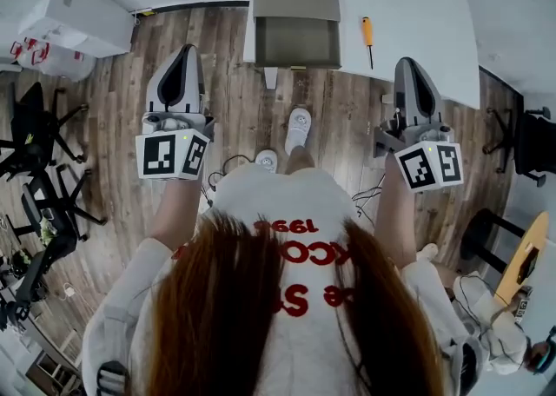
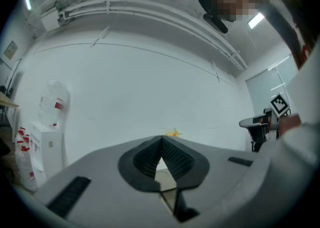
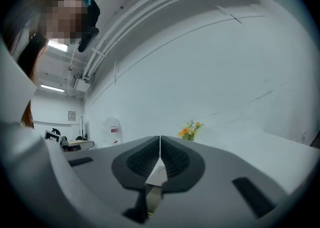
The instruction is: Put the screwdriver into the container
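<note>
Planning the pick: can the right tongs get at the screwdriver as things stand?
Probably yes: the screwdriver lies bare on the table, right of the container. The right tongs hover near it, shut and empty, with nothing between; they must open first.

**Clearance at the table's front edge**

Both grippers hang over the plank floor (image 1: 104,99), short of the white table (image 1: 417,12). Ahead of the right gripper (image 1: 407,62) there is open air up to the table edge. The screwdriver (image 1: 368,38) lies on bare top, touching nothing, with free surface to its right and behind it. The container (image 1: 296,21) stands near its left, at the front edge, with nothing over it. Ahead of the left gripper (image 1: 185,49) is open floor as far as the white boxes (image 1: 74,8). Black chairs (image 1: 39,151) crowd the far left, another chair (image 1: 530,138) the far right. Cables (image 1: 369,194) lie on the floor.
</note>
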`<move>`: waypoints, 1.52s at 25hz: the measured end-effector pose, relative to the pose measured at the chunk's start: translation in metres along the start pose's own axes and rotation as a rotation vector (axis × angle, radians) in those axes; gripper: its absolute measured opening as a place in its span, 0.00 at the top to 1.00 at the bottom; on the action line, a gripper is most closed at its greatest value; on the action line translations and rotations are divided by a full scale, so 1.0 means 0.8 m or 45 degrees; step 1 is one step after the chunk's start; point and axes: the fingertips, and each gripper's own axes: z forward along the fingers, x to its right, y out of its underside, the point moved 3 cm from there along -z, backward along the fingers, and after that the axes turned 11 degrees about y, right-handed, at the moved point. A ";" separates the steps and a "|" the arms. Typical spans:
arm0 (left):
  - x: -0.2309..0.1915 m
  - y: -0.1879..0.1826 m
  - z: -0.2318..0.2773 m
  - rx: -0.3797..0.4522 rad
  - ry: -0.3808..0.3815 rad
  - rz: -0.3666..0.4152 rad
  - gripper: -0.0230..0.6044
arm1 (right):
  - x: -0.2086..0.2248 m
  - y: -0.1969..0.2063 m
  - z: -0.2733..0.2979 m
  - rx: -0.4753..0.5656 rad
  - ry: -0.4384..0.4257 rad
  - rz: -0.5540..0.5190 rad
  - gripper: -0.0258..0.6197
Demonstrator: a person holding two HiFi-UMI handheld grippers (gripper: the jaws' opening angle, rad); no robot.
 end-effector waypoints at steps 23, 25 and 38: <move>-0.010 0.012 0.185 0.010 -0.229 0.067 0.96 | 0.126 -0.020 0.199 -0.038 -0.238 0.029 0.95; -0.012 0.013 0.193 0.006 -0.222 0.068 0.96 | 0.127 -0.020 0.207 -0.036 -0.240 0.031 0.95; -0.035 0.037 0.249 -0.059 -0.089 -0.005 0.96 | 0.149 0.040 0.246 -0.290 -0.050 -0.076 0.86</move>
